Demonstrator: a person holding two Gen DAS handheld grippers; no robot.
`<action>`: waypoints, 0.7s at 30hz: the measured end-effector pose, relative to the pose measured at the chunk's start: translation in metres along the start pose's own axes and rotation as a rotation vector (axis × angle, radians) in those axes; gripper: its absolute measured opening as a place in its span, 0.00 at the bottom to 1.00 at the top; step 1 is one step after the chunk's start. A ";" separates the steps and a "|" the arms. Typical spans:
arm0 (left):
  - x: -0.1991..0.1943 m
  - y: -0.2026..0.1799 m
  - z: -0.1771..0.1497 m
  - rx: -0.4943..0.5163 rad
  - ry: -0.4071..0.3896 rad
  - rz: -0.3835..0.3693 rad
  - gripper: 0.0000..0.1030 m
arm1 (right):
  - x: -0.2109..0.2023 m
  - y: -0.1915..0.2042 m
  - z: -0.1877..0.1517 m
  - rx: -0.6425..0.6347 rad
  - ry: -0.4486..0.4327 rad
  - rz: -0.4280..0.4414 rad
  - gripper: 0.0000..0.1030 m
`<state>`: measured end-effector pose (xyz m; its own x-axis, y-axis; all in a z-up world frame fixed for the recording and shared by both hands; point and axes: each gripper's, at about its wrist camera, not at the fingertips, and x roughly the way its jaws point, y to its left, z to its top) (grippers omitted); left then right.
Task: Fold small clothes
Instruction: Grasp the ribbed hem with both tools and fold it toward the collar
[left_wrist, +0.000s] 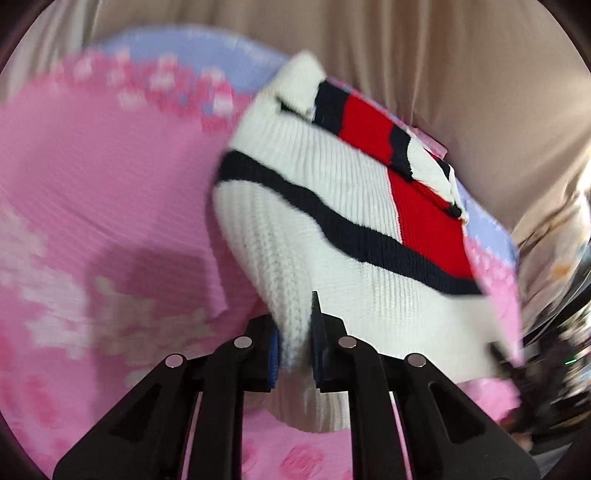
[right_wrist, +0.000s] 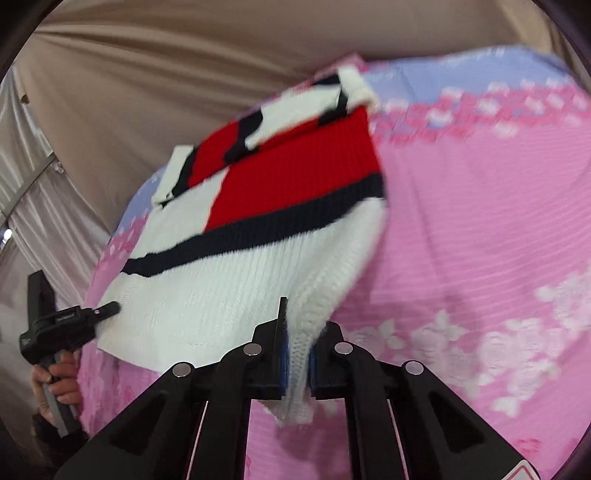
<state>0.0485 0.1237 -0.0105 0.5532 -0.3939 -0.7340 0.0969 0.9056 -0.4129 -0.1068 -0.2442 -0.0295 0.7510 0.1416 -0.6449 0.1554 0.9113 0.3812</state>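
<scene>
A small white knit sweater (left_wrist: 332, 192) with a navy stripe and red blocks is stretched above the pink flowered bedspread (left_wrist: 92, 177). My left gripper (left_wrist: 295, 343) is shut on one white bottom corner of it. My right gripper (right_wrist: 297, 358) is shut on the other bottom corner of the sweater (right_wrist: 229, 266). The sweater's far end with the folded sleeves lies toward the bed's far edge. In the right wrist view the left gripper (right_wrist: 107, 308) shows at the sweater's left corner, held by a hand (right_wrist: 55, 384).
The bedspread (right_wrist: 480, 221) has a light blue band along its far edge. Beige curtains (left_wrist: 443, 55) hang behind the bed. Dark cluttered objects (left_wrist: 554, 350) sit at the right of the left wrist view.
</scene>
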 end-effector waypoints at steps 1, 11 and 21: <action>-0.008 -0.003 -0.005 0.015 0.004 -0.007 0.11 | -0.015 -0.002 -0.004 -0.004 -0.015 -0.005 0.06; -0.046 0.007 -0.124 0.047 0.258 -0.024 0.11 | -0.074 -0.027 -0.106 -0.036 0.262 -0.195 0.06; -0.097 0.001 -0.112 0.067 0.144 -0.061 0.11 | -0.095 -0.018 -0.092 -0.053 0.249 -0.136 0.06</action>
<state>-0.0974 0.1453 -0.0004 0.4203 -0.4628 -0.7805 0.1848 0.8858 -0.4257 -0.2403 -0.2388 -0.0360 0.5439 0.1010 -0.8331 0.2052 0.9466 0.2487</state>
